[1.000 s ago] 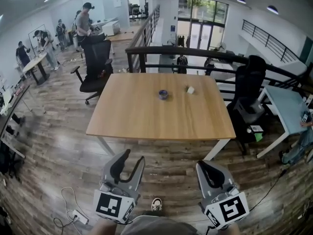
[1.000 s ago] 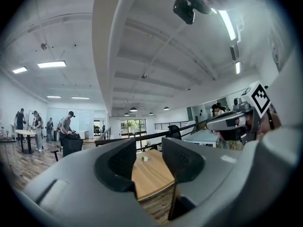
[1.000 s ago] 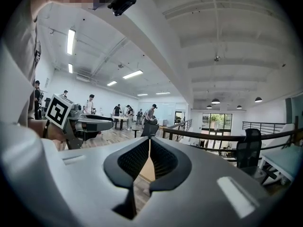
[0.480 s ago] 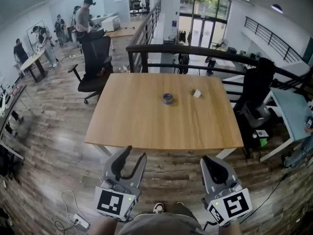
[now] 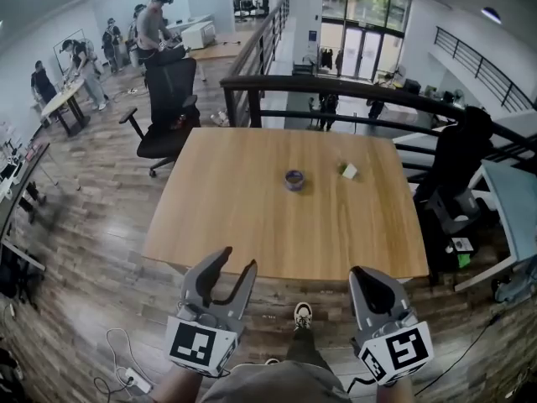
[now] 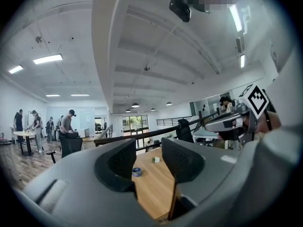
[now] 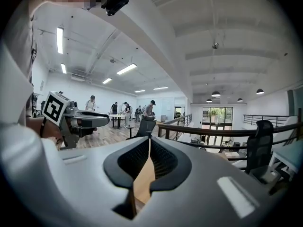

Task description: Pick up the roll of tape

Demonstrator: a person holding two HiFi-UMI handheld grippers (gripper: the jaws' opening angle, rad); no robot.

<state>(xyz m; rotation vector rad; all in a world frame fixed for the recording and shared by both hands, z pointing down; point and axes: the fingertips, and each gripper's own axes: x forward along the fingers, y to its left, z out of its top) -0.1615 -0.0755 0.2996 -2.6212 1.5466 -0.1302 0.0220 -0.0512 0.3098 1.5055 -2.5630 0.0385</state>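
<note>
A small blue roll of tape lies flat near the middle of the wooden table, toward its far side. Through the left gripper view the roll of tape shows between the jaws, far off. My left gripper hangs open before the table's near edge, well short of the roll. My right gripper is held at the near right edge, its jaws meeting at the tips with nothing between them.
A small white and green block lies right of the roll. A black office chair stands off the far left corner, a dark railing runs behind the table. Several people stand far left. A power strip lies on the floor.
The table has come nearer in the head view. Both grippers have moved forward to its near edge. Neither gripper's jaws have changed.
</note>
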